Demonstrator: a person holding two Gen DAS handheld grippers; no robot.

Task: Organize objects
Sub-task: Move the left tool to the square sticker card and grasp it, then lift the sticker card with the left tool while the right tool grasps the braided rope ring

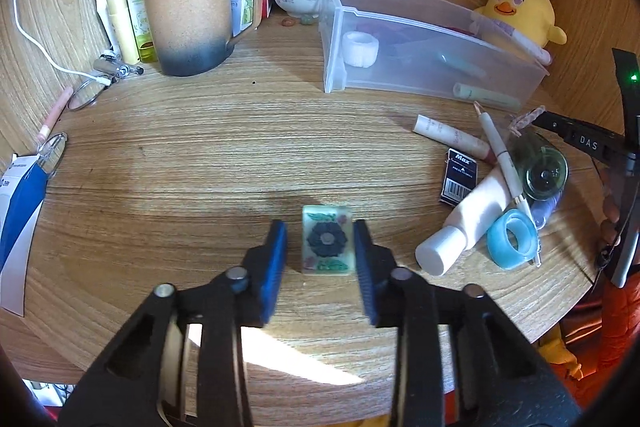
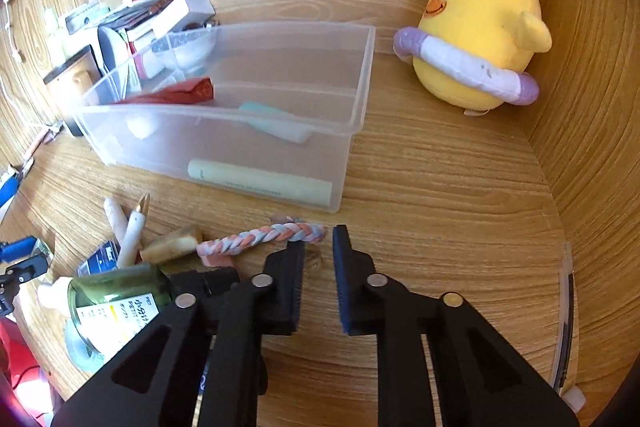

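**Patterned tile (image 1: 328, 241) bracketed but not yet pinched; braided cord (image 2: 256, 237) at the other gripper's tips**

Left wrist view: the tile lies flat on the tabletop (image 1: 200, 167), straight ahead between the blue pads of the left gripper (image 1: 320, 227). The jaws stand at a middling width. The right-hand pad looks to be against the tile's edge, while the other pad is a sliver away. The risk is a lopsided close: one pad could shove the tile sideways or spin it before the other arrives. The tile is thin and flat, so a high pinch could slide off its rim and let it drop on the way to the clear bin (image 1: 400, 79). The bin sits well apart at the back right. The white tube (image 1: 460, 227) and the blue ring (image 1: 514, 239) lie near on the right, clear of the pads.

Right wrist view: the right gripper (image 2: 318, 235) has its jaws drawn nearly together, with only a slim gap. The cord lies across the tabletop, and its free end is right at the fingertips. I cannot tell whether it is pinched. A hold on the very end would likely be weak. The limp cord could slip out, or its far end could drag against the green bottle (image 2: 120, 291) and the clutter beside it. The bin (image 2: 240, 143) stands just beyond the cord.
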